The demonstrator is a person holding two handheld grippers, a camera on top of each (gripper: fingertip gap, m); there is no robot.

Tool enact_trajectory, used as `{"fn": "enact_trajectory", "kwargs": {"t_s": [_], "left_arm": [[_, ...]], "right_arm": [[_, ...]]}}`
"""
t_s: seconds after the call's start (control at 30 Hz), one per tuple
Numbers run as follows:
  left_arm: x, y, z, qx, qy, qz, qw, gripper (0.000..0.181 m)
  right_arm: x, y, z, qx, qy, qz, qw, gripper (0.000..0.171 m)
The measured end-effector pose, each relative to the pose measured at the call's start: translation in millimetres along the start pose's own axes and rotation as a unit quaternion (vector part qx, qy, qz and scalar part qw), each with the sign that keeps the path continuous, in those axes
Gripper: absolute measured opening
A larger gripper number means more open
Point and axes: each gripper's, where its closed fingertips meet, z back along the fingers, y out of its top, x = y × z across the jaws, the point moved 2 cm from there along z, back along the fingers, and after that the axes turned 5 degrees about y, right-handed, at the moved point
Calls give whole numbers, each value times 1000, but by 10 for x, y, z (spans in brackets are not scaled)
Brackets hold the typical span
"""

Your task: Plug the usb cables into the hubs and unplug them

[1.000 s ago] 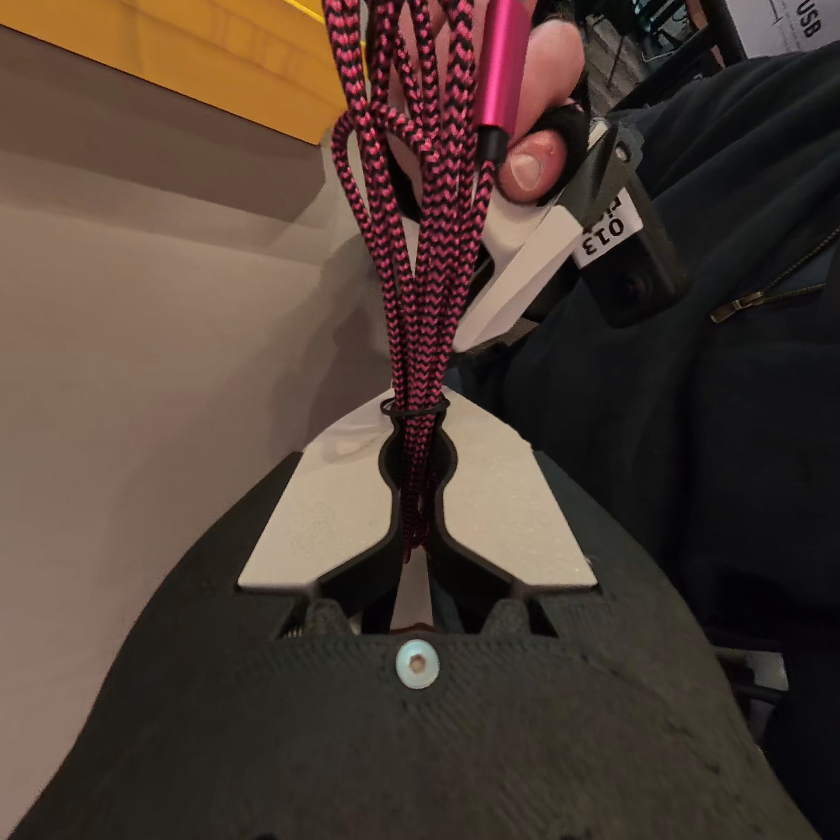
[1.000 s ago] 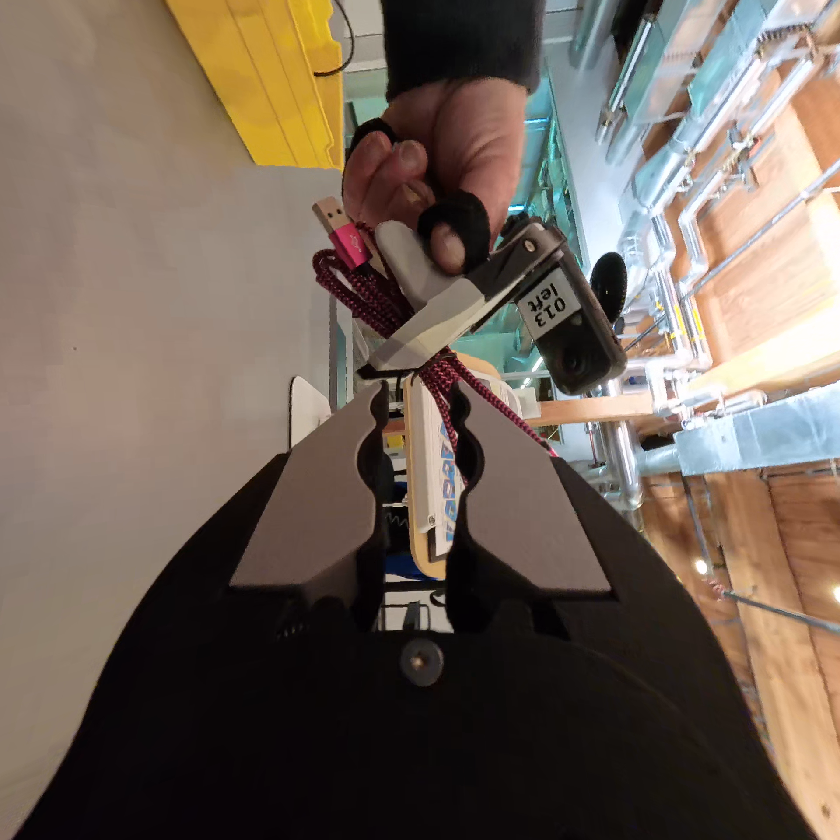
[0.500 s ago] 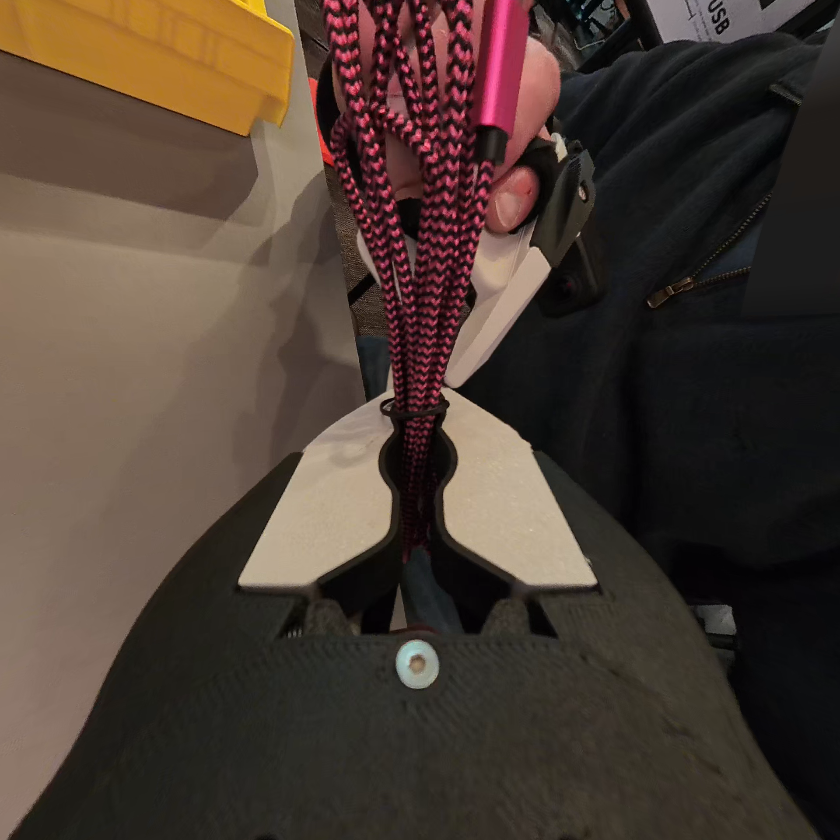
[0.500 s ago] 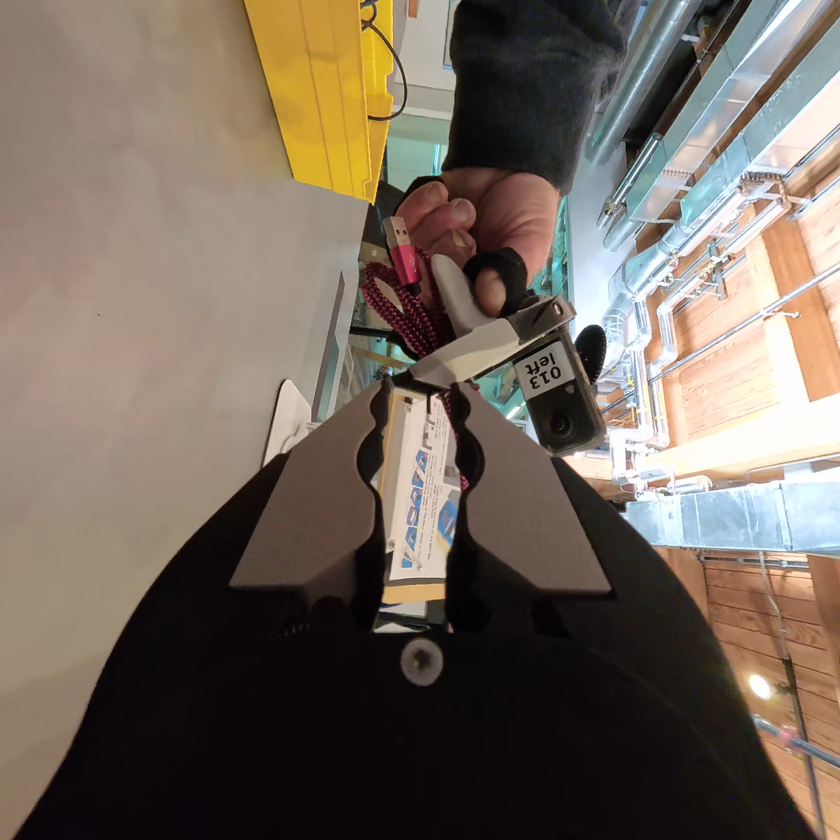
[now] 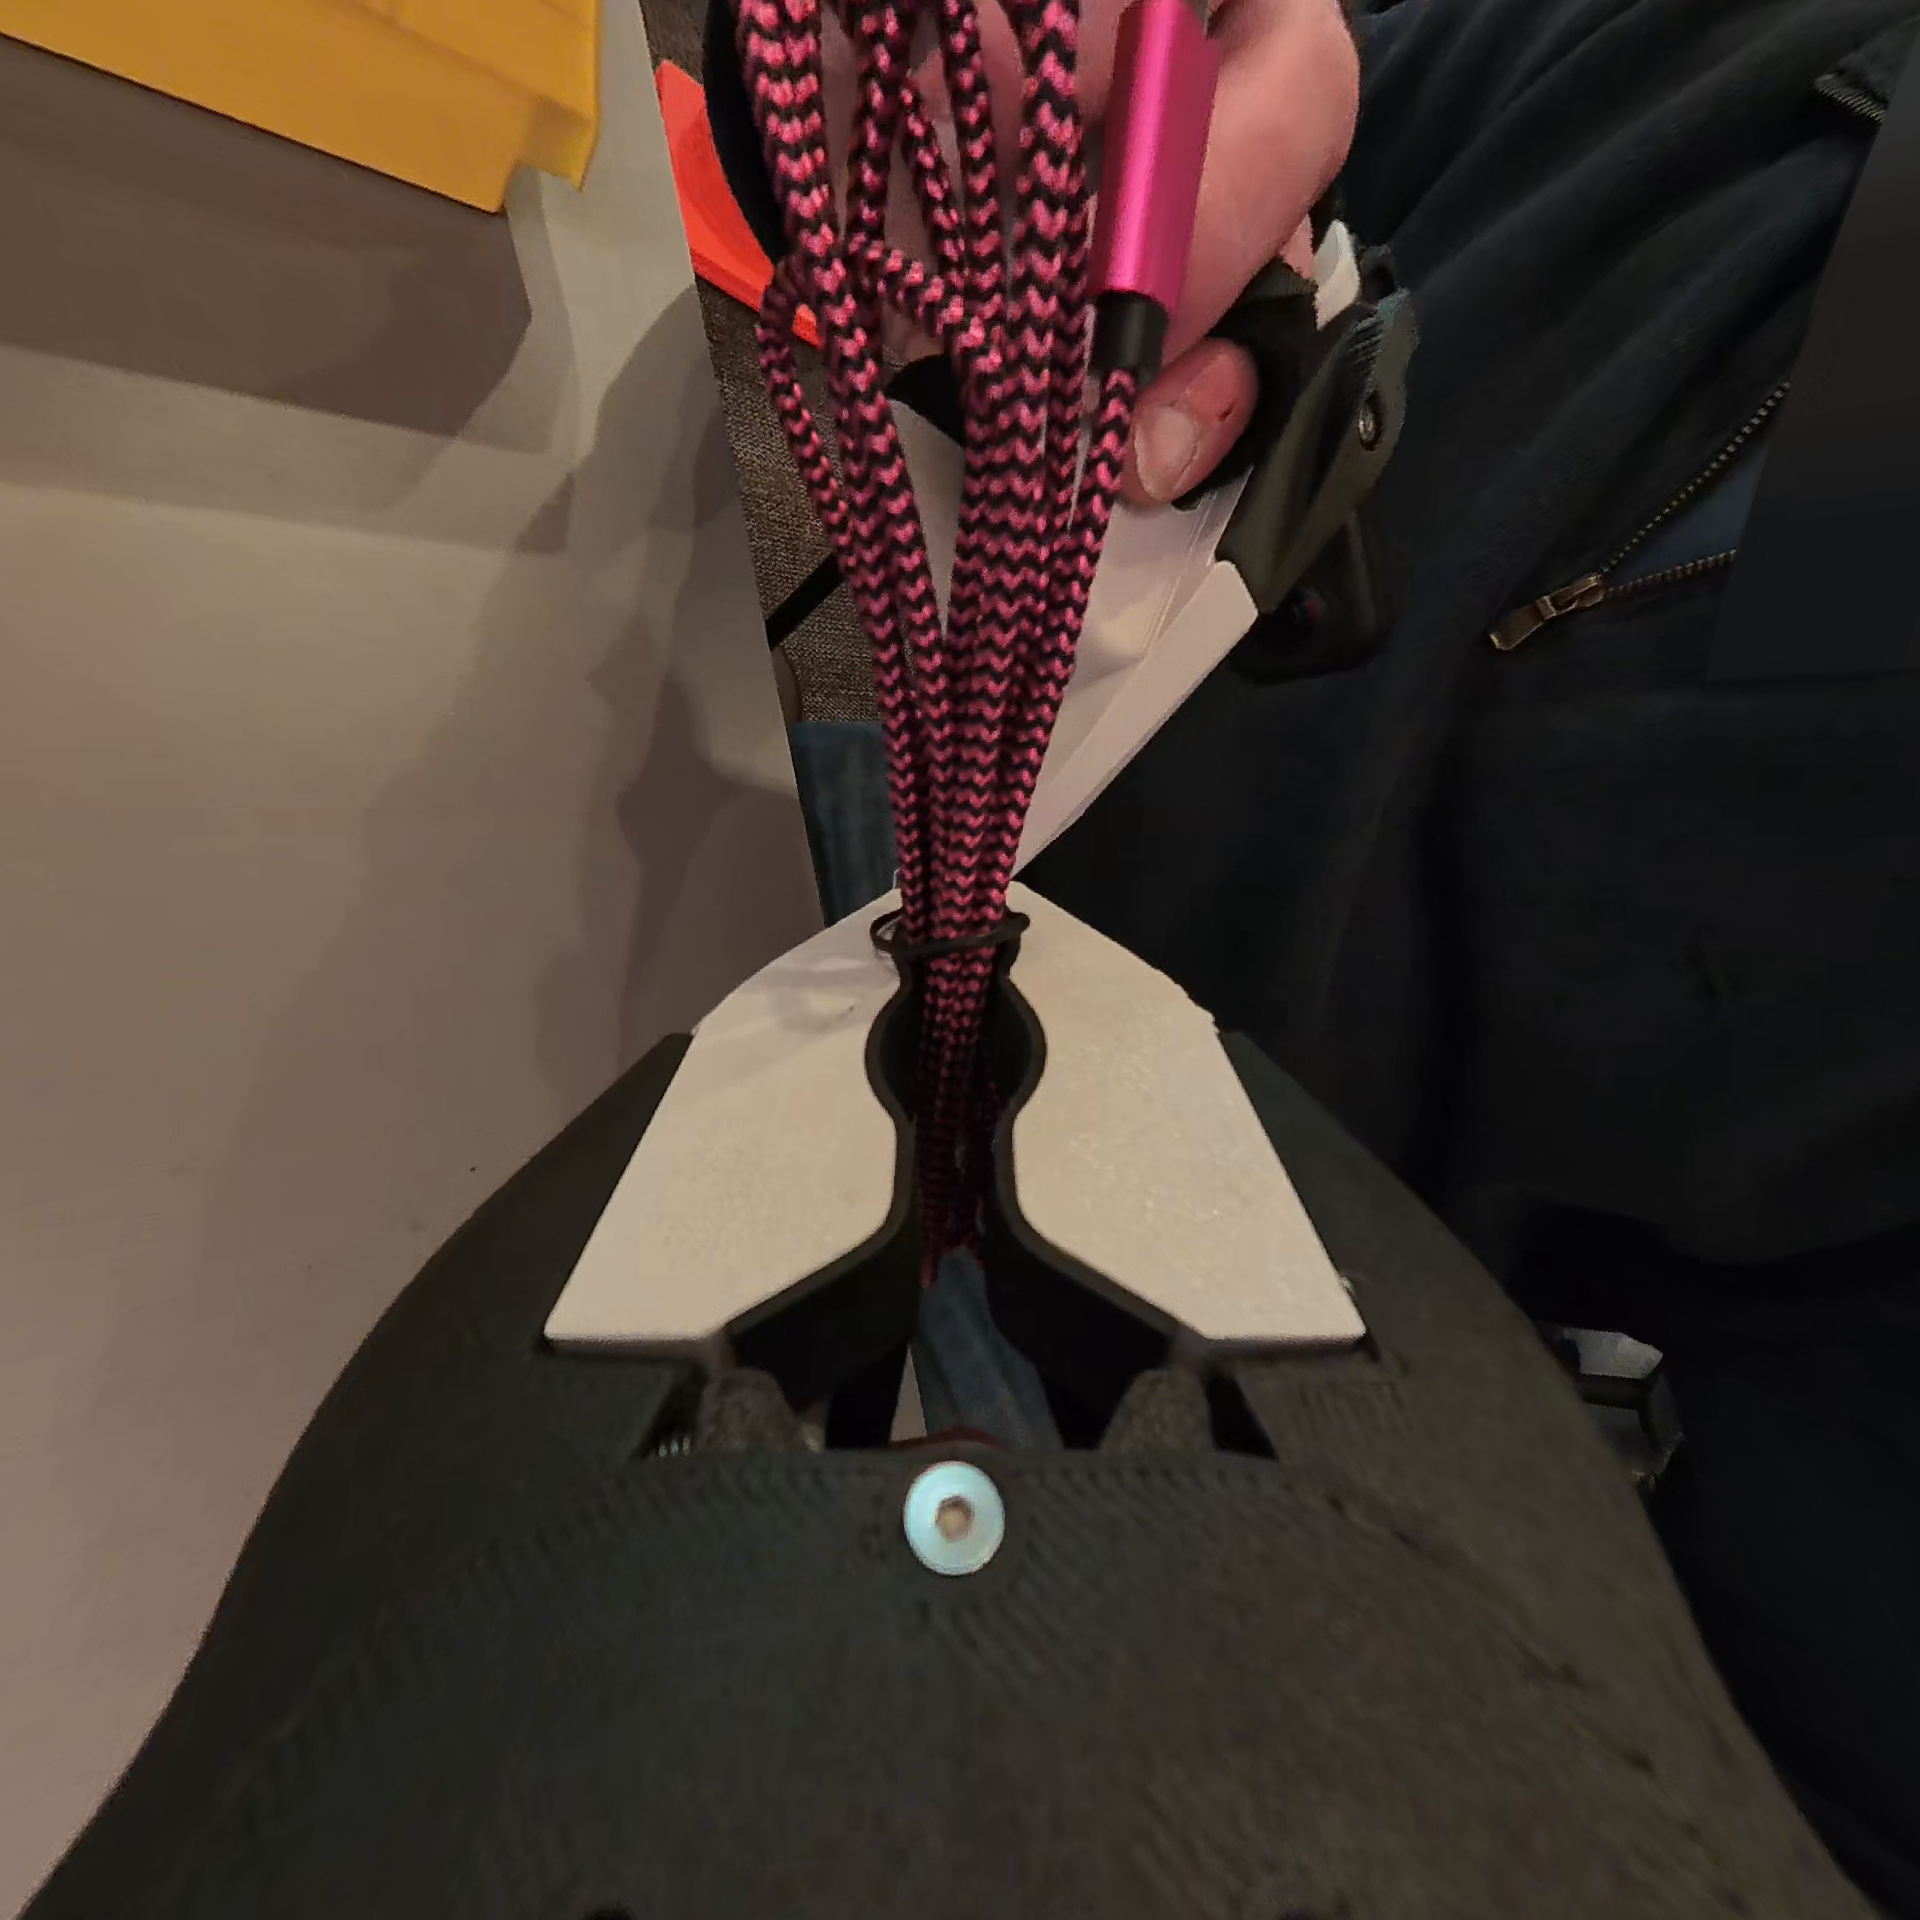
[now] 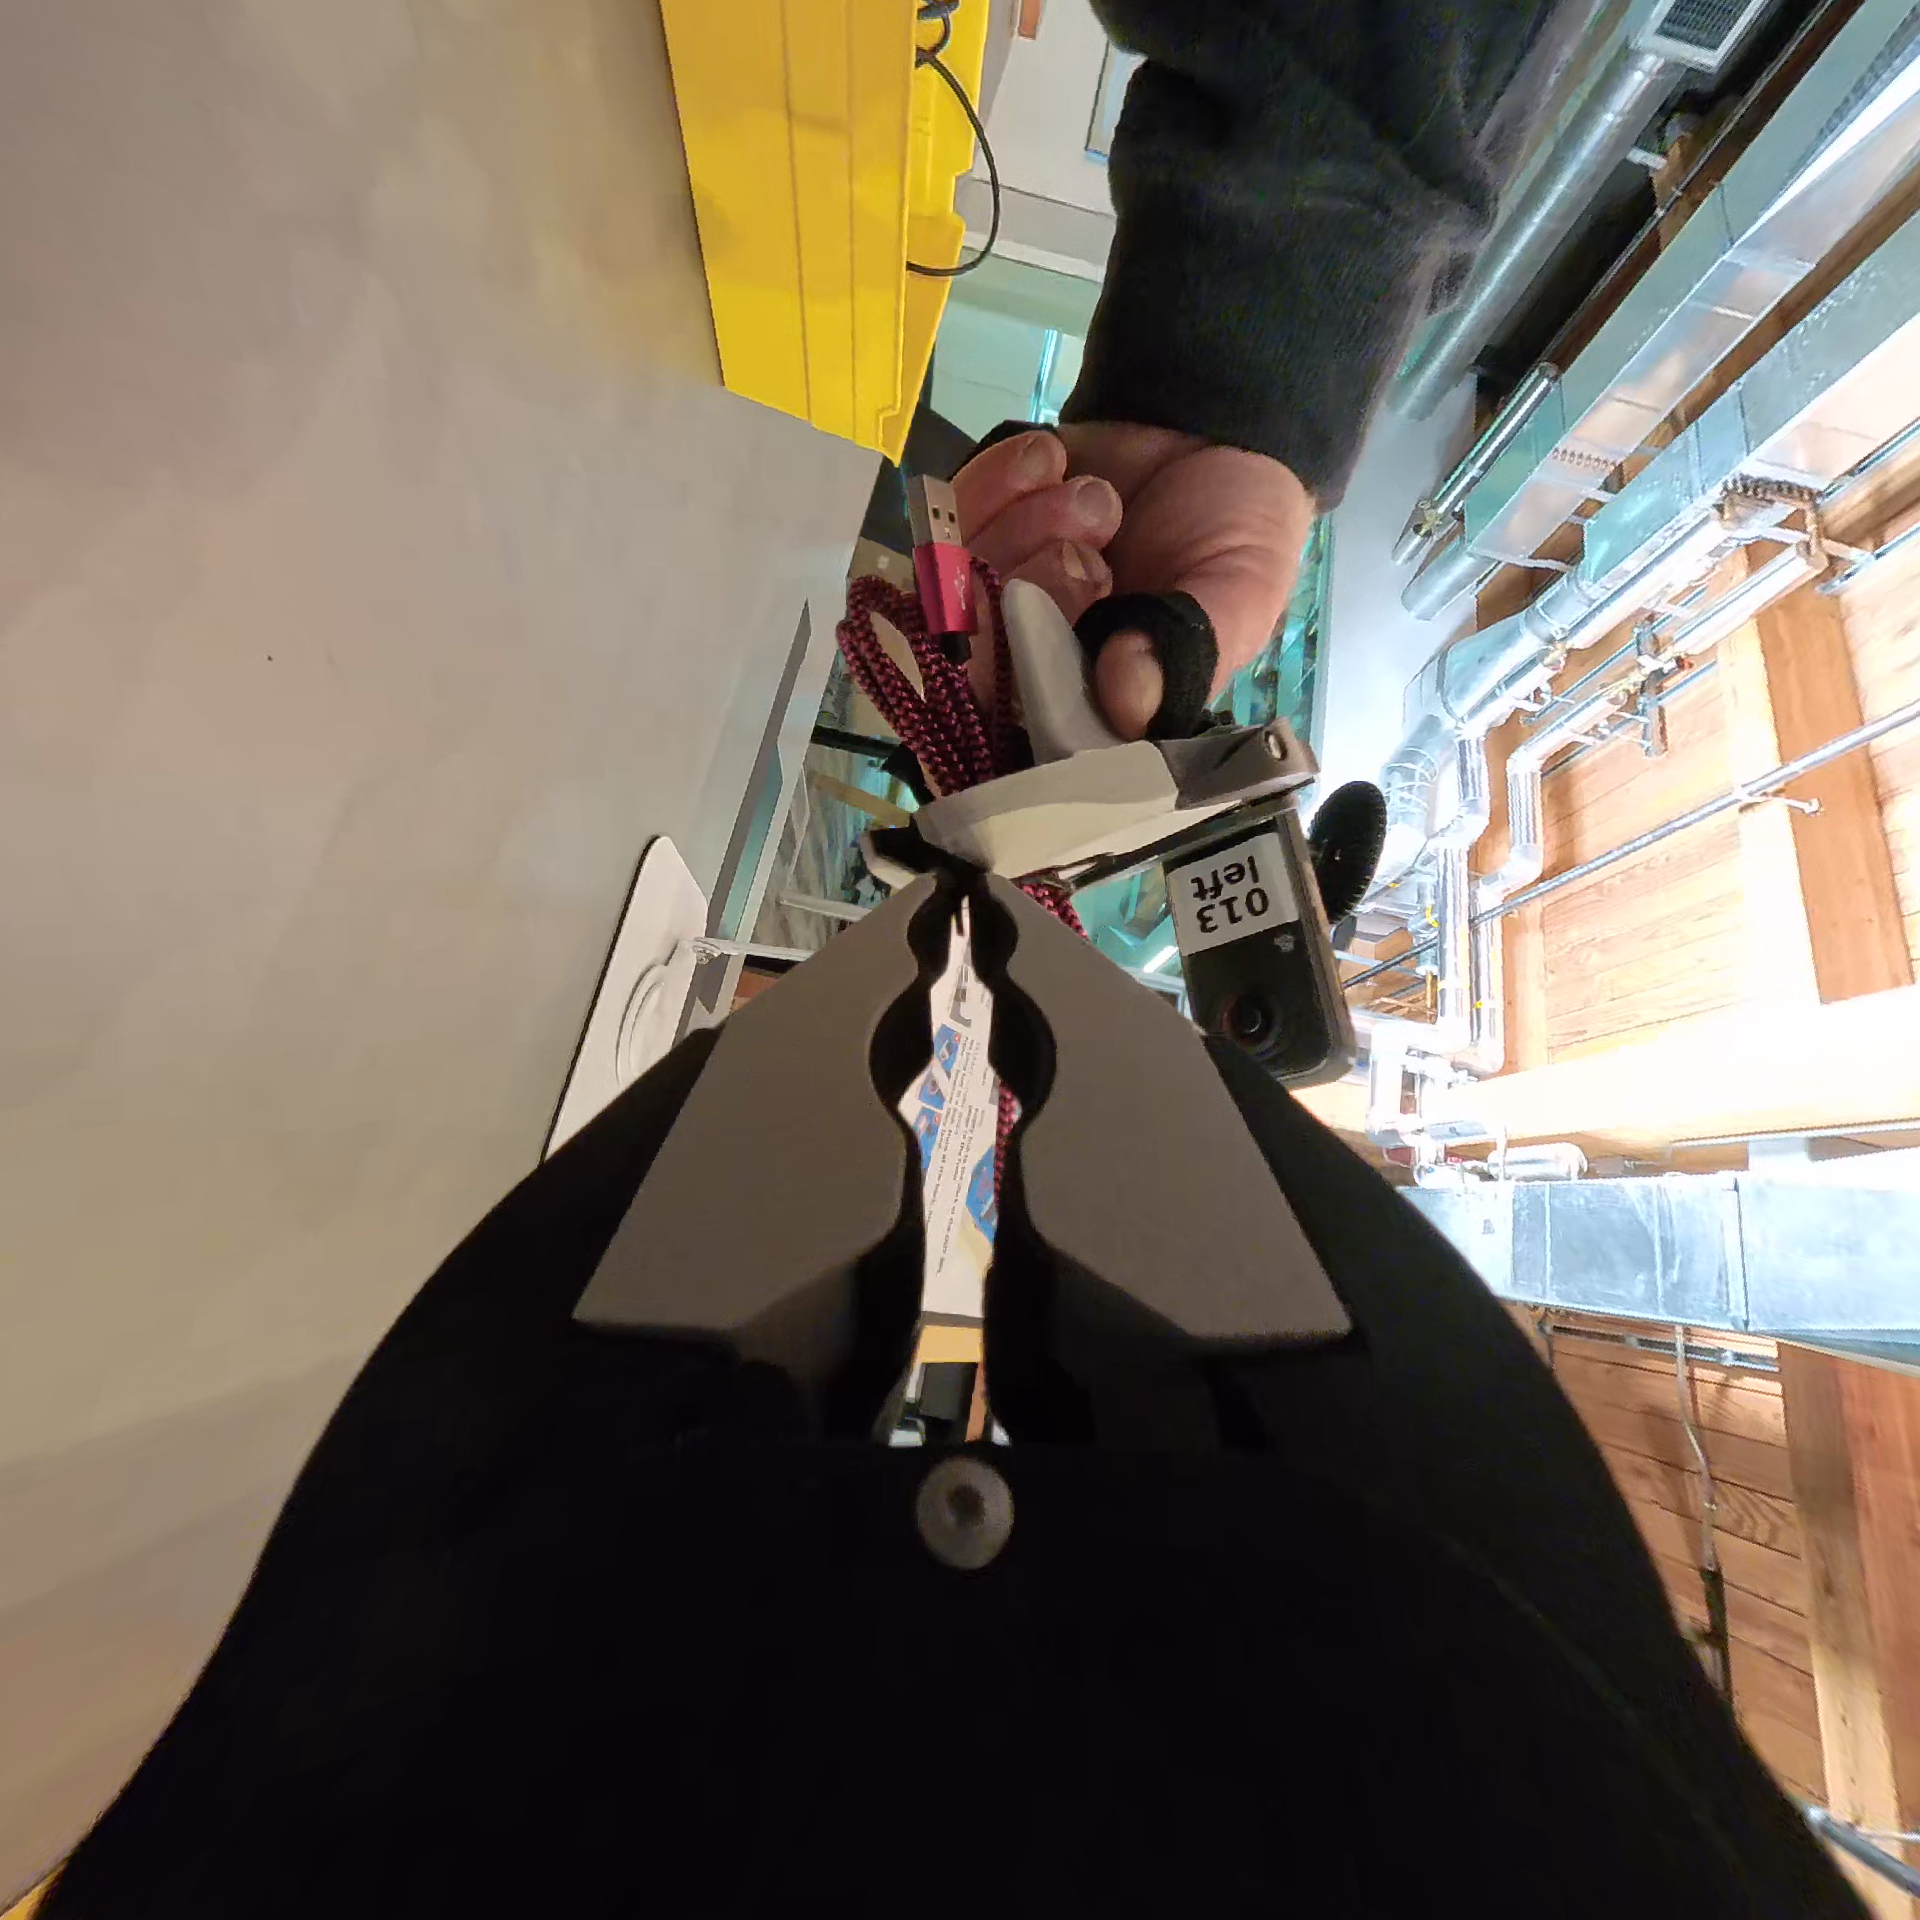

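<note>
Pink-and-black braided USB cable [image 5: 951,644], bundled with a thin black tie, is clamped in the closed left claw [image 5: 951,940]. Only the right wrist view shows its metal USB plug [image 6: 938,520], and the right claw [image 6: 961,894] nearly closed, gripping nothing, beside the tabletop [image 6: 364,623] edge.

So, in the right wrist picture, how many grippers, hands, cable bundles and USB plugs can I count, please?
Two-finger grippers: 2 (right gripper, left gripper)
Person's bare hand: 1
Pink-and-black braided cable bundle: 1
Metal USB plug with pink sleeve: 1
Total: 5
</note>
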Motion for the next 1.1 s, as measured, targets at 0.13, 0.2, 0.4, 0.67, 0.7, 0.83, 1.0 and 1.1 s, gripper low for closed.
{"fn": "enact_trajectory", "kwargs": {"t_s": [0.13, 0.2, 0.4, 0.67, 0.7, 0.83, 1.0, 1.1], "left_arm": [[-4, -14, -17, -5, 7, -5, 1000, 8], [-11, -22, -26, -7, 13, -10, 1000, 8], [-7, -15, -18, -8, 33, -28, 999, 8], [-17, 23, 11, -7, 93, -83, 992, 8], [-27, 35, 22, -7, 107, -91, 990, 8], [-61, 48, 41, -25, 163, -136, 977, 8], [-82, 81, 45, -43, 234, -201, 950, 8], [-97, 88, 41, -56, 282, -253, 924, 8]], "right_arm": [[-14, 4, 5, 4, 3, -23, 1000, 0], [-19, 4, 8, 13, 11, -52, 999, 0], [4, -41, 24, 44, 22, -173, 984, 0], [51, -141, 29, 150, 53, -490, 857, 0], [56, -166, 23, 168, 58, -540, 823, 0], [28, -230, -10, 258, 96, -718, 639, 0], [-13, -244, -42, 352, 123, -830, 415, 0], [-43, -245, -52, 389, 131, -852, 326, 0]]}}
